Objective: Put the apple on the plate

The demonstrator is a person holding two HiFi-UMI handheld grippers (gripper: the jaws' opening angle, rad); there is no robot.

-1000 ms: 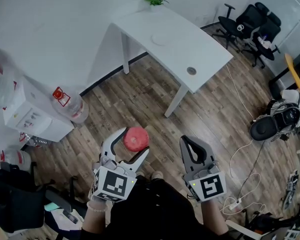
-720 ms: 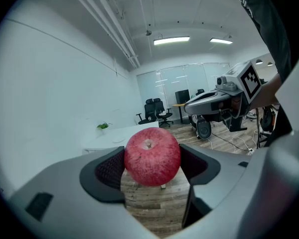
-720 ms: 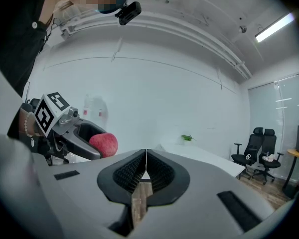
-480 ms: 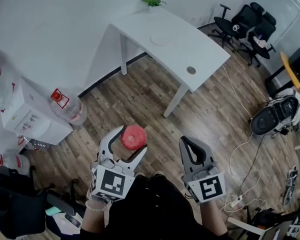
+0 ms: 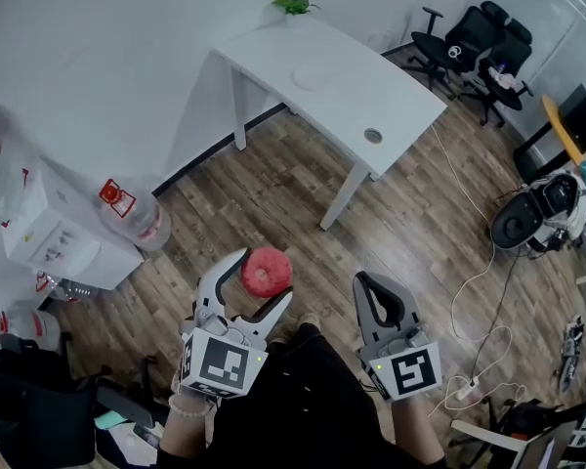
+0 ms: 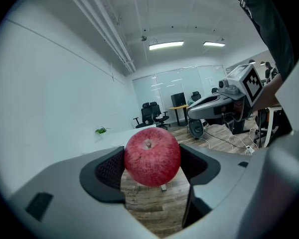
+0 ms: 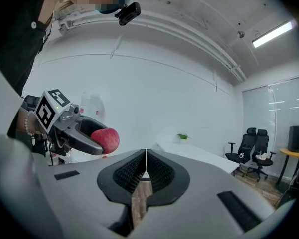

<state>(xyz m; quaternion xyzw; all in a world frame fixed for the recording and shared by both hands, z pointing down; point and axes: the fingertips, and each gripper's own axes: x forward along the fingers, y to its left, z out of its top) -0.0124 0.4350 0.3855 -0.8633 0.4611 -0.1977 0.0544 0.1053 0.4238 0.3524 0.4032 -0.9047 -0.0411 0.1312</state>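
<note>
A red apple (image 5: 267,271) is clamped between the jaws of my left gripper (image 5: 264,277), held in the air above the wooden floor. The left gripper view shows the apple (image 6: 152,157) stem up between the dark pads of that gripper (image 6: 152,164). My right gripper (image 5: 373,281) is beside it to the right, jaws shut and empty; in its own view the right gripper (image 7: 146,159) has its pads pressed together, with the apple (image 7: 105,139) off to its left. A faint white plate (image 5: 313,76) lies on the white table (image 5: 381,101) ahead, well beyond both grippers.
A small green plant (image 5: 295,4) stands at the table's far end. A water dispenser (image 5: 49,233) and a water bottle (image 5: 137,208) are at the left wall. Office chairs (image 5: 479,42) stand at the back right, and cables (image 5: 474,301) trail on the floor at right.
The head view has shifted slightly. The left gripper still holds the apple and the right stays shut.
</note>
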